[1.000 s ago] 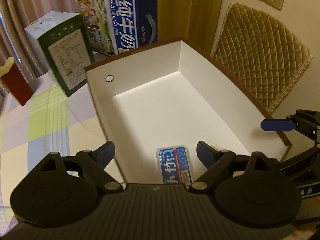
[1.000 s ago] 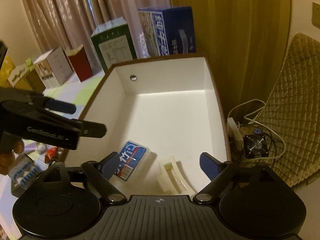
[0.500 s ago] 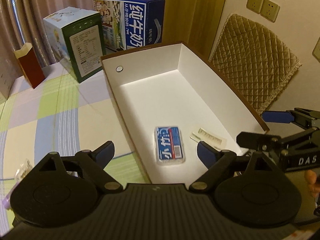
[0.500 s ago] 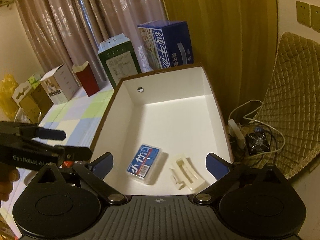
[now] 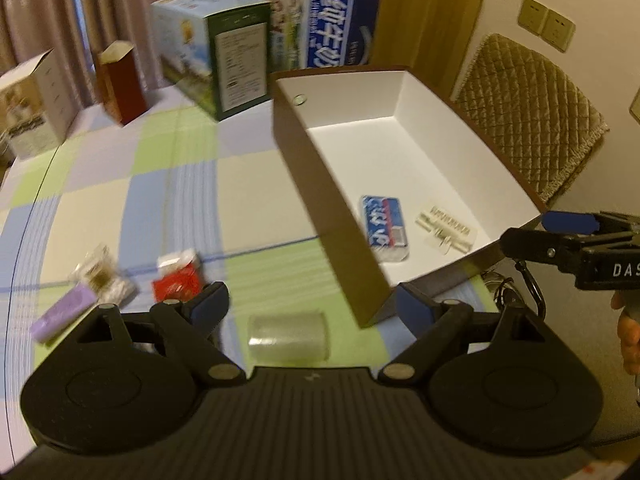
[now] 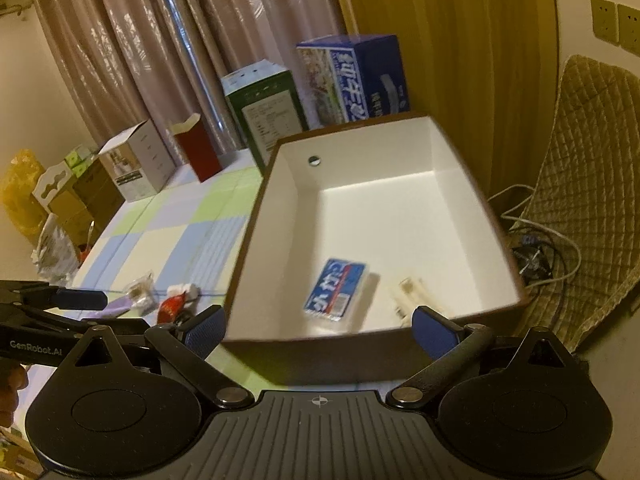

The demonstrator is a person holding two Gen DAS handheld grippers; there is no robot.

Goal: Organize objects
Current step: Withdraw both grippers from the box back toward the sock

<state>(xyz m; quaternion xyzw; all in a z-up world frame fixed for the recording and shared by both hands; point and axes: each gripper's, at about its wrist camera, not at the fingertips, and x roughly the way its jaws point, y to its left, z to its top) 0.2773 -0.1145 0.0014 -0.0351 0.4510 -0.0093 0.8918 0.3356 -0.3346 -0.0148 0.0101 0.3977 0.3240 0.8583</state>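
Left claw spread and empty above the clear tape roll lying on the bench beside the box, right claw apart too; I'd drop straight, straddle the roll's flat ends, pinch gently.

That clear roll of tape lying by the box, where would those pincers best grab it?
The clear tape roll seems to lie on its side on the checked cloth, just ahead of the open left gripper. Probably best to come from above and pinch its two flat ends: the curved wall could roll or slip away.
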